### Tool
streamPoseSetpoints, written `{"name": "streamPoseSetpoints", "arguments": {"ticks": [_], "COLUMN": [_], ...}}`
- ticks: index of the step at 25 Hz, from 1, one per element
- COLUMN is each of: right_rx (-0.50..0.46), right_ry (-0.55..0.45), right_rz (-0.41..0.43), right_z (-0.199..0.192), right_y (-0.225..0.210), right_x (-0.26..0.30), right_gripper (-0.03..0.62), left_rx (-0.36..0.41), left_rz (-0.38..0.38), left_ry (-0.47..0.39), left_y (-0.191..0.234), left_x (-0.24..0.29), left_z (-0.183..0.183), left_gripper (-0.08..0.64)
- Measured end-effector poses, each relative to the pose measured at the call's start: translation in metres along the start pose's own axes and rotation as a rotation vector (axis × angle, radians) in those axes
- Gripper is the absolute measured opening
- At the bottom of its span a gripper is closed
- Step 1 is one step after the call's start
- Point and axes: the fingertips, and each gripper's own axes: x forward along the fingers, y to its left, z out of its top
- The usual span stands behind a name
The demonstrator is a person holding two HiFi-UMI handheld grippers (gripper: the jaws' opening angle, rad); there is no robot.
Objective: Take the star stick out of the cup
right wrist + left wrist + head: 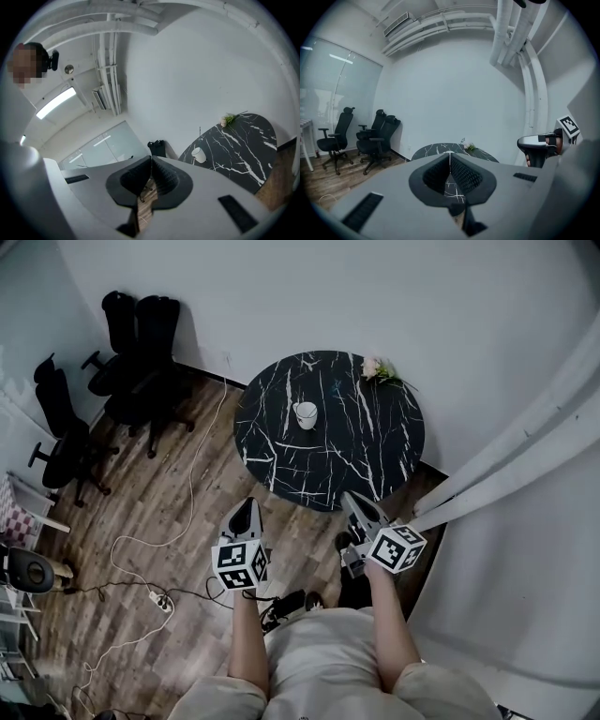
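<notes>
Over the floor just short of the desk [330,457], both tongs are hanging clenched and empty: left tongs [245,509] and right tongs [355,499], tips meeting on nothing. The white cup [306,414] is sitting upright near desk centre, well apart from both. The thin star stick [200,134] is standing in it, its star too small to make out.
</notes>
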Motion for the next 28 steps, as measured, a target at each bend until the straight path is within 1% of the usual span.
{"name": "streamPoseSetpoints", "arguments": {"ticks": [2, 8, 14, 18, 22, 25, 28], "right_rx": [0.025, 0.025, 0.022, 0.025, 0.024, 0.013, 0.018], "right_ry": [-0.003, -0.008, -0.004, -0.009, -0.003, 0.011, 0.021], "right_rz": [0.017, 0.016, 0.027, 0.032, 0.052, 0.066, 0.080], "right_z": [0.005, 0.021, 0.042, 0.067, 0.085, 0.101, 0.117], "right_y": [-0.004, -0.023, -0.050, -0.067, -0.082, -0.094, -0.106], "right_x": [0.011, 0.036, 0.069, 0.091, 0.113, 0.130, 0.151], "right_gripper": [0.035, 0.035, 0.035, 0.035, 0.035, 0.035, 0.035], "left_rx": [0.001, 0.014, 0.010, 0.024, 0.016, 0.017, 0.033], "left_rz": [0.003, 0.010, 0.034, 0.035, 0.052, 0.053, 0.039], "left_ry": [-0.002, -0.005, -0.021, -0.031, -0.039, -0.035, -0.028], "left_y": [0.004, 0.012, 0.021, 0.018, 0.020, 0.011, 0.000], "left_x": [0.010, 0.035, 0.075, 0.102, 0.129, 0.150, 0.170], "left_z": [0.004, 0.016, 0.031, 0.051, 0.065, 0.070, 0.080], "left_gripper": [0.025, 0.025, 0.025, 0.025, 0.025, 0.025, 0.025]}}
